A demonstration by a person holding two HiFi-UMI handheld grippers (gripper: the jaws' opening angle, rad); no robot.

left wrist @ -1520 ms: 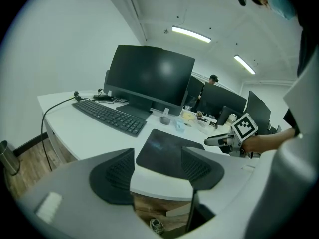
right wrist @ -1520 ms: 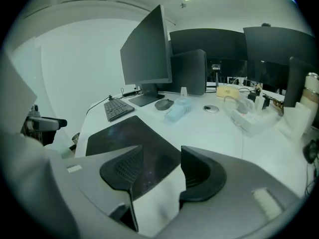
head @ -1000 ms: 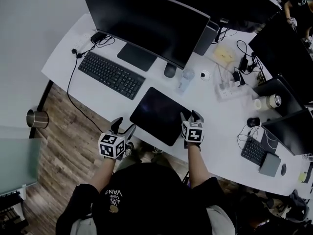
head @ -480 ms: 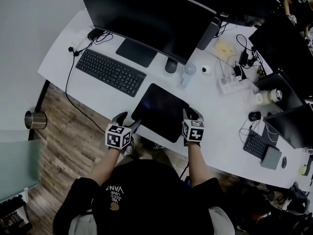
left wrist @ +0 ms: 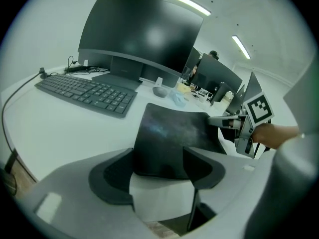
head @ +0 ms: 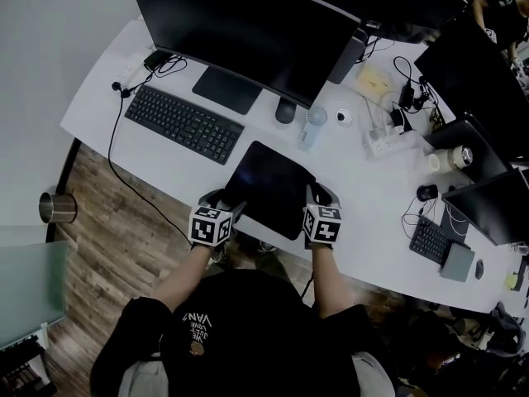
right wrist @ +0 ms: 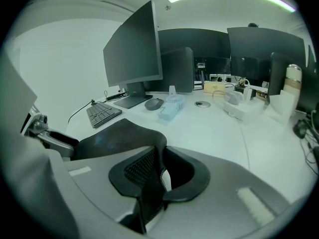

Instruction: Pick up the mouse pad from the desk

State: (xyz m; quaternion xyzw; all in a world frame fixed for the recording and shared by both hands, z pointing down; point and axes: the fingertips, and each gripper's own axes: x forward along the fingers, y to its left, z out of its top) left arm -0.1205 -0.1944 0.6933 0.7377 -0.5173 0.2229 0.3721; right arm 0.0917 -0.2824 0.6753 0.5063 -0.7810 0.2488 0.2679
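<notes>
**A:** Firstly, the tongs. How do they stand?

**B:** Right gripper (right wrist: 160, 158): jaws narrow and closing. The near right edge of the mouse pad (head: 269, 184) is pinched between them and curls up off the desk (head: 364, 197). Left gripper (left wrist: 158, 158): jaws wide apart. The pad's near left corner lies between them, unpressed, and the rest of the pad lies flat at the desk's near edge.

**A:** Handling note for this step?

**B:** Two-point lift, by my judgement. Get one left jaw under that corner and one over it before shutting. Then raise both ends together and level, because a lift from one side would probably let the sheet droop and drag.

**A:** Materials, textures, shapes?

**B:**
- Pad: thin, limp, dark, a rounded rectangle with a faint sheen. Its underside may cling to the desk.
- Jaw faces: dark and finely ribbed.
- Desk: white and smooth, with a curved near edge.
- Far left: black keyboard (head: 183, 124), flat with low keys.
- Far side: wide dark monitor (head: 248, 23), glossy, with a dark oval mouse (head: 285, 112) beside its foot.
</notes>
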